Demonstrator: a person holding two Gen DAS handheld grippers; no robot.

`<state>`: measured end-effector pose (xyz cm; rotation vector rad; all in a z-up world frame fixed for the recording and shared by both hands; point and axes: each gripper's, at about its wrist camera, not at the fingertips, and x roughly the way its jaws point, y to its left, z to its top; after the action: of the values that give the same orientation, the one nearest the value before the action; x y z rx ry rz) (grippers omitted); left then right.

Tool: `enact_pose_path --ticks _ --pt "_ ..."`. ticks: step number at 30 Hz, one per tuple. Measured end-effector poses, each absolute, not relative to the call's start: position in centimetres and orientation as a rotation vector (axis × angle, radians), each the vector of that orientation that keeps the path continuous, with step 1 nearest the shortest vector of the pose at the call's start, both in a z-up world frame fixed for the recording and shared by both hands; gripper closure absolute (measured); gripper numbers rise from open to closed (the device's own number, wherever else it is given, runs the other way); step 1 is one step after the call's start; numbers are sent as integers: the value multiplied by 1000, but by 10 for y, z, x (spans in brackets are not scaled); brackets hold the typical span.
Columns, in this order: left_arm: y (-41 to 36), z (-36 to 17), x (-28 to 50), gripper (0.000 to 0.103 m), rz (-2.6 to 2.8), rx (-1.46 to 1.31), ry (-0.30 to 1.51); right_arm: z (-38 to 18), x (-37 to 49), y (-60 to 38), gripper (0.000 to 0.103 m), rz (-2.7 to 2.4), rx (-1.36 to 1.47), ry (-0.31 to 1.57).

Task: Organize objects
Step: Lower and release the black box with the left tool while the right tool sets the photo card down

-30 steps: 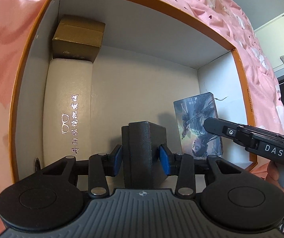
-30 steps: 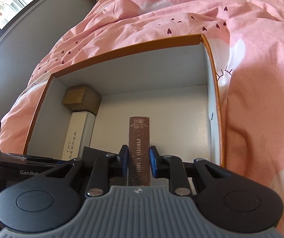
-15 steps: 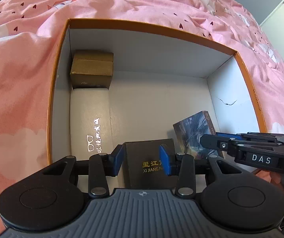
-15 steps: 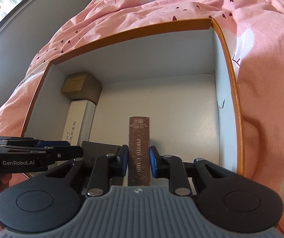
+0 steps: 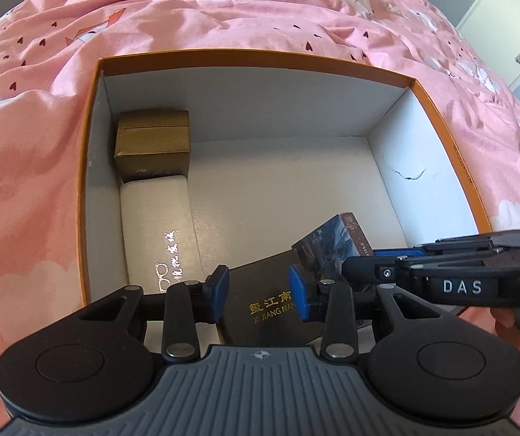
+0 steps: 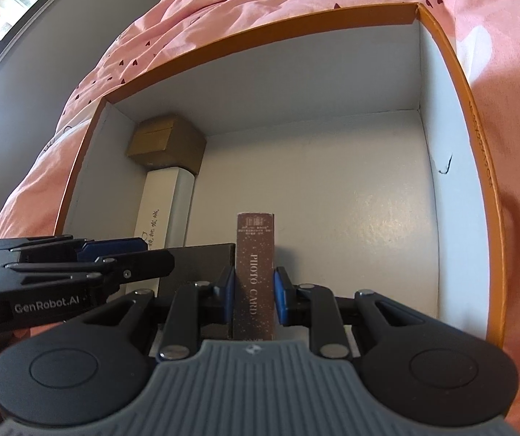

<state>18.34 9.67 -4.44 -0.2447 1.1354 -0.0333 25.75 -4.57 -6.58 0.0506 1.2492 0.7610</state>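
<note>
Looking at where things stand, the biggest risk is the two hand-held grippers getting in each other's way inside the orange-rimmed box [image 5: 438, 109] that sits on the pink bedspread [image 5: 223, 25]. The right hand-held gripper [image 6: 251, 299] is clamped on a slim brown photo card box [image 6: 254, 272], held upright over the box floor near the front. The left hand-held gripper [image 5: 258, 296] hangs over a black box with gold lettering [image 5: 267, 309] that lies flat at the front of the big box; its jaws are closing, the black box sits between them, but the pads don't look like they're pressing on it. From the left wrist view the right tool crosses just beside the left one, so a careless move could knock them together and shake the card box loose. That card box is tall and thin, so if it gets let go standing on end it'll probably tip over, maybe onto the black box. It also looks tilted against the black box's far corner in the left view, so lowering it there could wedge it crooked. The gold box [image 5: 153, 141] and the white glasses case [image 5: 156, 229] are packed along the left wall, well clear, so they're probably safe. If the left jaws close on the black box by accident, it could get dragged out of line.
</note>
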Motion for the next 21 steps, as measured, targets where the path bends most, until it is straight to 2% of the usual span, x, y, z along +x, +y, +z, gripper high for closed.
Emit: enact_pose_path --ticks 7,9,13,18,21 --pt "85 -49 192 62 -60 -168 1136 -74 269 -48 78 722 6 1314" --pt "81 -50 196 62 -77 -147 1139 -73 271 -48 73 703 -47 1309" --pt "70 -51 202 62 -101 -83 1141 -75 273 -43 71 712 -132 1317" --pt "68 -53 205 62 -94 -70 1151 -84 270 -29 60 713 -289 1335" --pt "71 -53 205 62 -84 -74 1157 -86 270 -26 60 724 -334 1341"
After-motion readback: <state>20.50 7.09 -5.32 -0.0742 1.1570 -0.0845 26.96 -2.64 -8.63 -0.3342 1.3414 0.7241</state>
